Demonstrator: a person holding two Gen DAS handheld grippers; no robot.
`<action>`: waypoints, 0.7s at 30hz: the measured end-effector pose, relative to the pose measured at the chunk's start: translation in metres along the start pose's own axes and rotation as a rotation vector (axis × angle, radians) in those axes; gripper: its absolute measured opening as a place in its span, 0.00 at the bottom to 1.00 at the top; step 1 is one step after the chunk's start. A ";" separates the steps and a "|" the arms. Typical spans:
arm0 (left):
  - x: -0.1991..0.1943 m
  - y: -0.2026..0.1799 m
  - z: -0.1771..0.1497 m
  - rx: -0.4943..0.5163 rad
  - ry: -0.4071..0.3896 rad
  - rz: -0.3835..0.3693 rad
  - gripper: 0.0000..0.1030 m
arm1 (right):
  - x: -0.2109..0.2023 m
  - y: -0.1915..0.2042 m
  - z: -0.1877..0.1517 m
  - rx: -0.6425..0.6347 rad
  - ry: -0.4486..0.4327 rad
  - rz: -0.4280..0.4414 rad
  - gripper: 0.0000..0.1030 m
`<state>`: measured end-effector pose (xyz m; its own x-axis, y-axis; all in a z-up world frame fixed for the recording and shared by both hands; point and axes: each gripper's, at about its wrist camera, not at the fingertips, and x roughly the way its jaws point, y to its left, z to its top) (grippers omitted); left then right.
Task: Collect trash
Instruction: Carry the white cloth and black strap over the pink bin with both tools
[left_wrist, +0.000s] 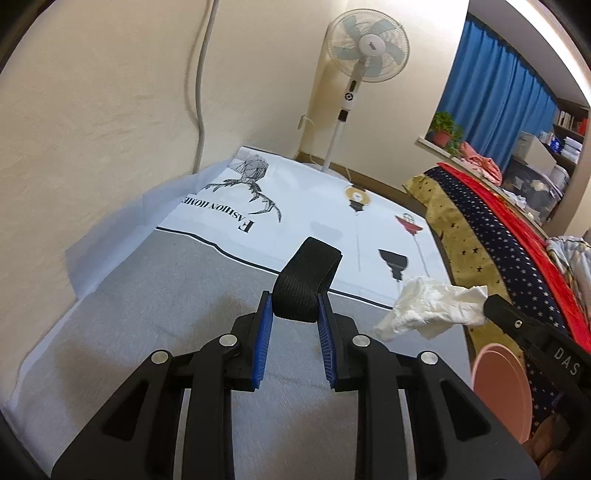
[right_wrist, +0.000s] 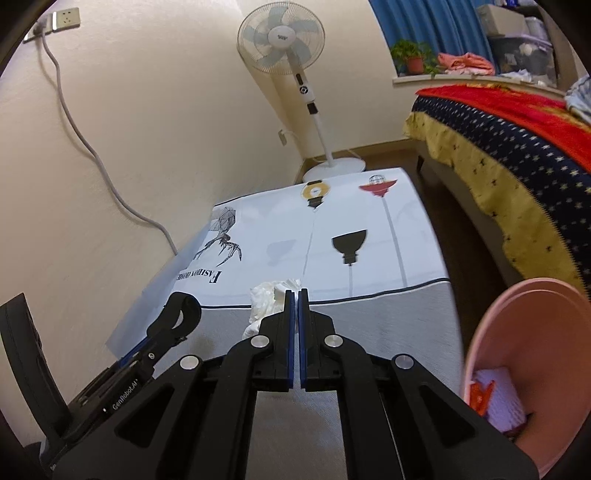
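My left gripper (left_wrist: 295, 295) is shut on a folded black strap (left_wrist: 308, 273), whose loop sticks up between the blue pads (left_wrist: 264, 332). It hangs above the grey and white printed cloth (left_wrist: 147, 314). To its right, my right gripper (left_wrist: 493, 302) holds a crumpled white tissue (left_wrist: 428, 308) by one corner. In the right wrist view the right gripper (right_wrist: 297, 291) has its jaws pressed together, with the tissue (right_wrist: 267, 299) bunched at the left of the tips. The left gripper (right_wrist: 177, 314) with the black strap (right_wrist: 186, 301) shows at lower left. A pink bin (right_wrist: 517, 332) stands at right.
The pink bin (left_wrist: 498, 384) sits low between the cloth's edge and a bed (right_wrist: 498, 140) with a starred cover. Inside it lie a pale item and an orange scrap (right_wrist: 480, 398). A standing fan (right_wrist: 280, 37) is at the far end, and a grey cable (right_wrist: 92, 155) runs down the wall.
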<state>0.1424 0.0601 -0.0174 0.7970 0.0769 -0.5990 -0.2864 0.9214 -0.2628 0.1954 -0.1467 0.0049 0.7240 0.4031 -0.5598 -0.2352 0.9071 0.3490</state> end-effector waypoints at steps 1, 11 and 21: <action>-0.006 -0.002 -0.001 0.008 -0.004 -0.008 0.23 | -0.008 0.000 0.000 -0.006 -0.008 -0.005 0.02; -0.047 -0.031 -0.015 0.097 -0.027 -0.091 0.23 | -0.083 -0.010 -0.005 -0.056 -0.086 -0.069 0.02; -0.072 -0.068 -0.031 0.198 -0.038 -0.184 0.23 | -0.138 -0.039 -0.010 -0.050 -0.135 -0.146 0.02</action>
<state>0.0883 -0.0200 0.0198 0.8467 -0.0876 -0.5249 -0.0287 0.9774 -0.2094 0.0980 -0.2362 0.0609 0.8322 0.2505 -0.4946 -0.1511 0.9608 0.2324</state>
